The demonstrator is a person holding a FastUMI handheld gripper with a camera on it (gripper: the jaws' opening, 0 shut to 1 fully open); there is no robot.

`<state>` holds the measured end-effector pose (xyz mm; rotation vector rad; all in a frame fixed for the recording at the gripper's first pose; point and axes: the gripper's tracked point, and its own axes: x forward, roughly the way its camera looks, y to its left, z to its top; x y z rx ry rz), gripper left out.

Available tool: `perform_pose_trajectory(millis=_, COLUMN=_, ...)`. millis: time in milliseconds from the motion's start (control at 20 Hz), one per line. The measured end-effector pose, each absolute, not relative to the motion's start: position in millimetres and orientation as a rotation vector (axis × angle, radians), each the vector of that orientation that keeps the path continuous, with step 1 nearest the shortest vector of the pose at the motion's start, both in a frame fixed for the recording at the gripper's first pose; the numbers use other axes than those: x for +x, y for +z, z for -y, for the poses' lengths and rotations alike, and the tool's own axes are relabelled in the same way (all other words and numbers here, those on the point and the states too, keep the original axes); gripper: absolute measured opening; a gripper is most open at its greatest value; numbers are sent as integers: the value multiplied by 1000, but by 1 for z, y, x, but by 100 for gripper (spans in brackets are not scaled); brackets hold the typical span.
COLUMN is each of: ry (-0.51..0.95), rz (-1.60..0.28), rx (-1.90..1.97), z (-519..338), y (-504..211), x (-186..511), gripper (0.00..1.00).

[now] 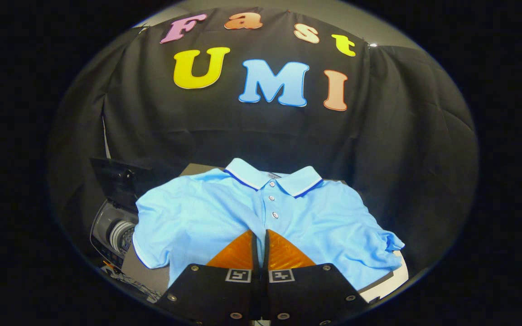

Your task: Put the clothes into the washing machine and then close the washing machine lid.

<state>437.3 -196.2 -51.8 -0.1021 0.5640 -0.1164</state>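
Observation:
A light blue polo shirt (197, 217) lies spread out, collar away from me, on a flat grey table (145, 271). My gripper (261, 233) sits over the shirt's chest, just below the button placket. Its two fingers are pressed together with a thin fold of blue cloth pinched between the tips, and creases in the cloth run toward them. To the left of the shirt and lower down stands the small washing machine (107, 226). Its dark lid (120, 181) is raised and the drum opening (123, 235) shows beneath it. The shirt's left sleeve hangs close to that opening.
Black booth cloth hangs behind and on both sides of the table. A pale corner of the table (394, 274) shows past the shirt's right sleeve. Some cables or small parts (125, 278) lie below the machine's front.

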Motion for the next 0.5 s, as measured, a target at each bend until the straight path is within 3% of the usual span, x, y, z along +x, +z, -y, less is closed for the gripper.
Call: perform_pose_trajectory(millis=500, ry=-172, rz=-410, rx=-87, z=203, y=51, x=430, gripper=0)
